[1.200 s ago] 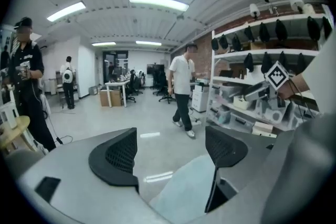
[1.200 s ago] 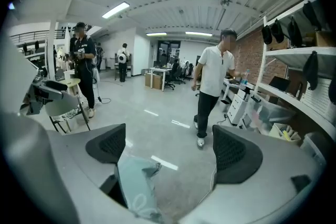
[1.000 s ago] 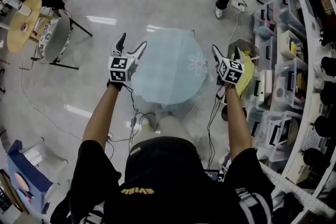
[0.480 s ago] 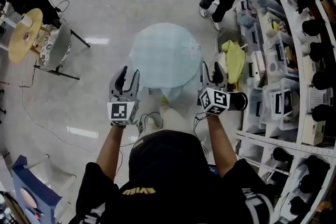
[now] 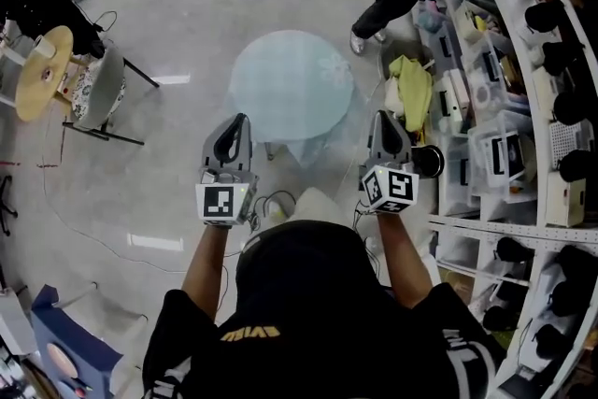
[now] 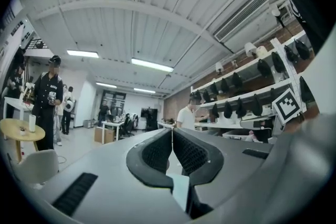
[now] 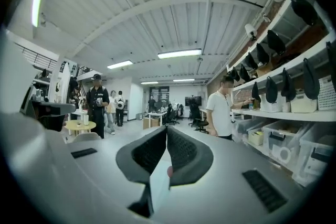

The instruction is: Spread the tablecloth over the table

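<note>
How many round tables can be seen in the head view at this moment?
2. One stands at centre, covered by the pale blue tablecloth. The other is a yellow table at the far left, beside a chair. More may be hidden beyond the frame.

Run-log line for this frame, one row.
tablecloth: laid flat, untouched | left gripper: just closed, shut, nothing gripped | right gripper: just closed, shut, nothing gripped | both clear of cloth
</note>
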